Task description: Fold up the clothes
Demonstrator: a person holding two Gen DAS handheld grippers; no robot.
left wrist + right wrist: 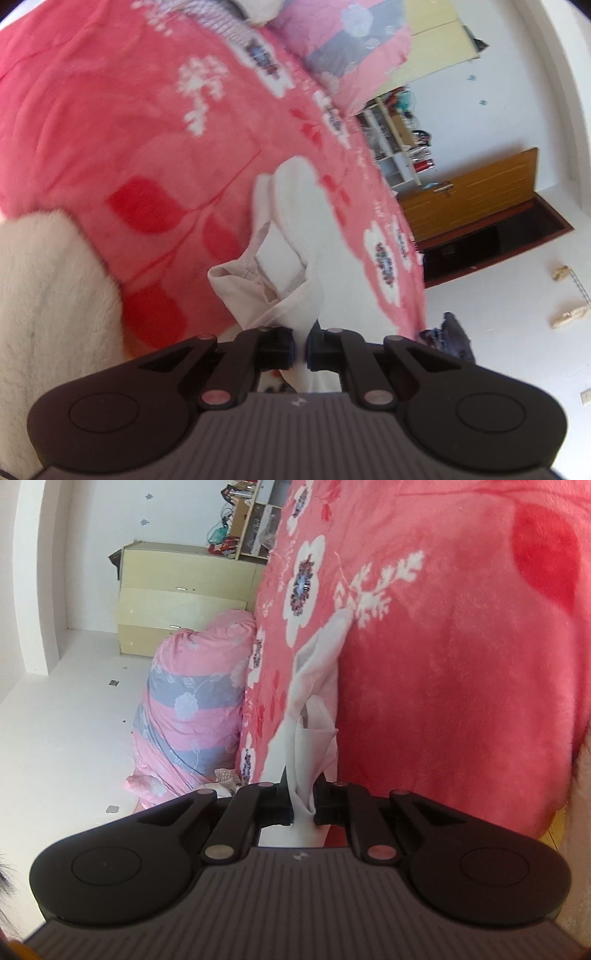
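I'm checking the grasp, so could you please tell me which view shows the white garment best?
The left wrist view: the white garment spreads out over the pink blanket. The right wrist view shows only a narrow bunched strip.

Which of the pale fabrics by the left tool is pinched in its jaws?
The thin, smooth white garment, trailing from the closed jaws over the pink blanket. The fluffy cream fabric at the left is untouched.

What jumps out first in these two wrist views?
The pink floral blanket fills most of both views. Over it, a white garment stretches away from each camera, pinched in the shut jaws of the left gripper and the right gripper. A fluffy cream fabric sits at the left edge of the left wrist view.
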